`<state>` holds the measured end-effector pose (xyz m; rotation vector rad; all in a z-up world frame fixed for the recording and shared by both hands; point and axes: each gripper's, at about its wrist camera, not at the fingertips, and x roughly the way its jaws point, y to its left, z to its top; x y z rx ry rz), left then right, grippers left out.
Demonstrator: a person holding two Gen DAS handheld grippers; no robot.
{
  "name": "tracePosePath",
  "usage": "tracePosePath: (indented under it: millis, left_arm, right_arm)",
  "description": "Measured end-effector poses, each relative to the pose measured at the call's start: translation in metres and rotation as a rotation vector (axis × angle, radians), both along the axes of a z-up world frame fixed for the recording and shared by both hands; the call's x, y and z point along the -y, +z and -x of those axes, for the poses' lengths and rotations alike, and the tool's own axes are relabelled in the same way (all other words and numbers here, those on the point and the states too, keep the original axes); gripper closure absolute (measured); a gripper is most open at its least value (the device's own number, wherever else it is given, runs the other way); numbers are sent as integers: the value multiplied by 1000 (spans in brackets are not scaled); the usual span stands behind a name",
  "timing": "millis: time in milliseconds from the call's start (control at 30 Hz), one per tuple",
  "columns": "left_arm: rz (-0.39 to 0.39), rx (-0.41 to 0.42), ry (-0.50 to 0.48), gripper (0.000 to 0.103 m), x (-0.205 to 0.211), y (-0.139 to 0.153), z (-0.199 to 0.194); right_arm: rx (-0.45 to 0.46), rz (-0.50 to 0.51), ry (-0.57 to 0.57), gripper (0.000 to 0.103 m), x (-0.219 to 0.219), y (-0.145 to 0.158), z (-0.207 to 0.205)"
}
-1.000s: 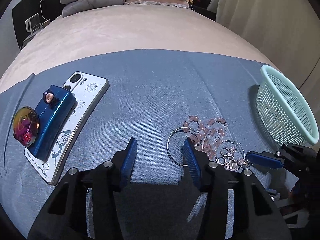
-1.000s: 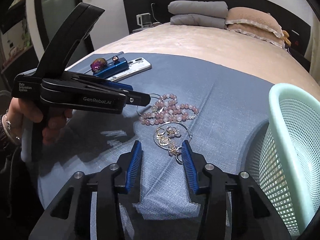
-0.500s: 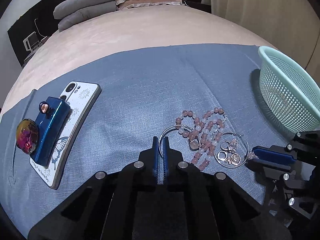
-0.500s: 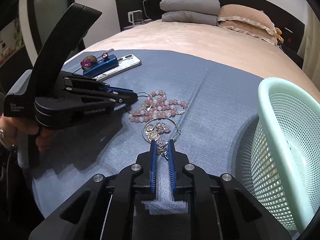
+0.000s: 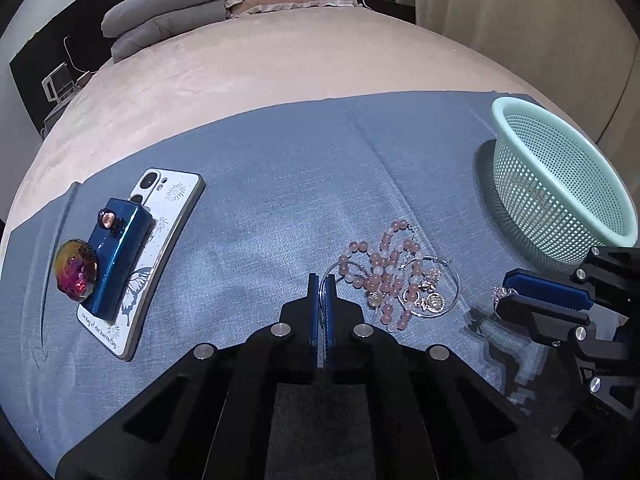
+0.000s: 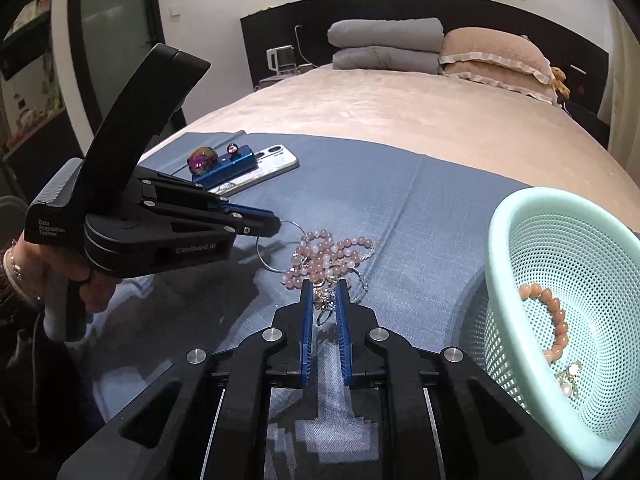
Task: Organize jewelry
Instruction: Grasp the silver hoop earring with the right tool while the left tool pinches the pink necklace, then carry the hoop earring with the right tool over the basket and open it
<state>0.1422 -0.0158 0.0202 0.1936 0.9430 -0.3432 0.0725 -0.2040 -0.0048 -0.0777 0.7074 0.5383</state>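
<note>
A tangle of pink bead strands point(image 5: 384, 264) with gold charms and silver hoops lies on the blue cloth point(image 5: 280, 184). My left gripper point(image 5: 321, 280) is shut on a thin silver hoop point(image 6: 276, 246) at the tangle's left edge. My right gripper point(image 6: 324, 290) is shut on a small gold charm piece point(image 6: 325, 300), lifted off the pile; it also shows in the left wrist view point(image 5: 502, 293). The mint mesh basket point(image 6: 520, 240) stands to the right and holds an orange bead bracelet point(image 6: 554, 316) and a pearl piece point(image 6: 570, 378).
A white phone point(image 5: 168, 224) lies at the cloth's left with a blue box point(image 5: 118, 256) and an iridescent stone point(image 5: 76, 274) on it. Pillows point(image 6: 440, 52) lie at the bed's head. A hand point(image 6: 72, 280) holds the left gripper.
Both grippers have gone from open to shut. The left has closed on the silver hoop, the right on the gold charm piece, which has come away from the pile toward the basket.
</note>
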Motion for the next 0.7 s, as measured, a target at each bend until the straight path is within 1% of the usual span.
tracePosePath:
  millis: [200,300,400,600,700]
  left_arm:
    - [-5,39,-4,101,-1,20,8]
    - [13,43,-2,101,-4,26,14]
    - [9,52,1,101,-4,31,19]
    - [-9,52,-31,101,9,38,22]
    - [4,62,-53,101,21,47,25]
  right_arm:
    - [22,-24,-3,92,8,12,5]
    - [36,-36,-5,92,11,18,9]
    - [43,-56,-6,92,16,23,11]
    - [54,-59,-31,92,27,28,13]
    - [66,-76,-47,92,35,34,15]
